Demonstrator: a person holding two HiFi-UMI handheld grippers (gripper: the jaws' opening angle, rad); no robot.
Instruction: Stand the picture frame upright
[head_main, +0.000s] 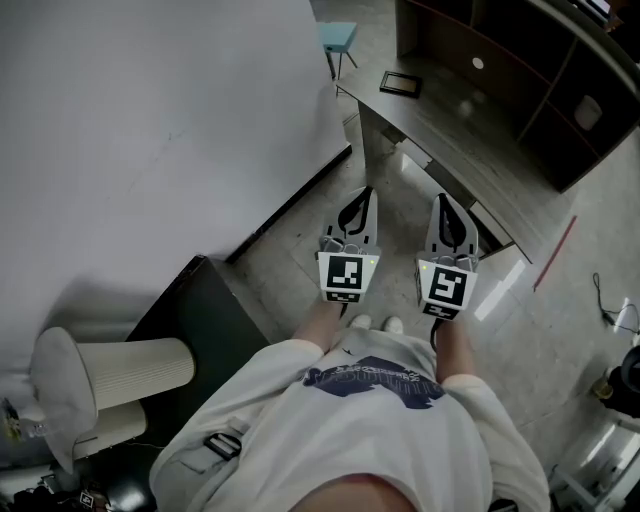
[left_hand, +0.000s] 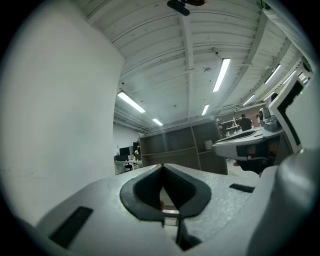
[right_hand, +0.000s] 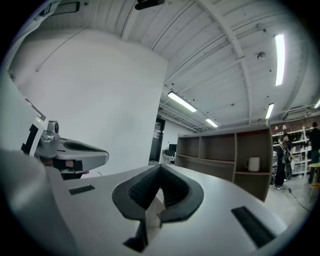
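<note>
Grey desk (head_main: 455, 125), picture frame (head_main: 400, 83) tiny, details indistinct

picture frame (head_main: 400, 83) contents too small to tell, shelf unit (head_main: 545, 120) cropped

Black picture frame (head_main: 400, 84) on grey wood-grain desk (head_main: 470, 150). Teal stool (head_main: 338, 38) beyond desk. Before desk, left gripper (head_main: 366, 193), right gripper (head_main: 444, 198): pale grey, black pads (left_hand: 145, 192), black-and-white square markers (head_main: 346, 276).

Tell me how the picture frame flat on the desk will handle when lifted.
The picture frame looks thin and rigid: probably stiff and light. Lying flat on the desk, its edge may be hard to catch.
</note>
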